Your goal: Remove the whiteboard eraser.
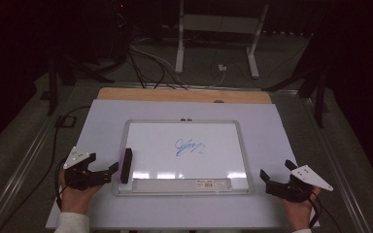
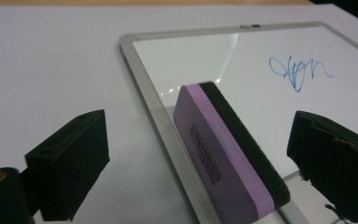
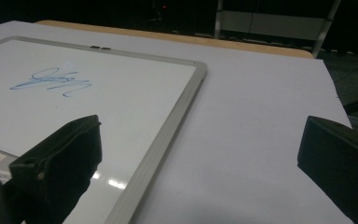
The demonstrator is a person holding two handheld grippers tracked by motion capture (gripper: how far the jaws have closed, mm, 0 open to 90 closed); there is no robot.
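Eraser (image 2: 228, 154) — purple foam with a black felt face — is standing on edge at the whiteboard's (image 1: 187, 191) left frame, sitting between the left gripper's (image 1: 112, 169) parted jaws, untouched. Blue scribble (image 1: 189, 146) is lying mid-board. Right gripper (image 1: 266, 178) is resting wide apart beside the right frame — nothing between.

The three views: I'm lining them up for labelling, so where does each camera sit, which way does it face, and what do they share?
High view: above the person's side, facing forward and down on the whiteboard; both forearms, left gripper and right gripper show.
Left gripper view: rides the left gripper, facing the eraser standing on edge between its open jaws.
Right gripper view: rides the right gripper, facing the whiteboard's right frame, jaws open.
Shared: all show the blue scribble.
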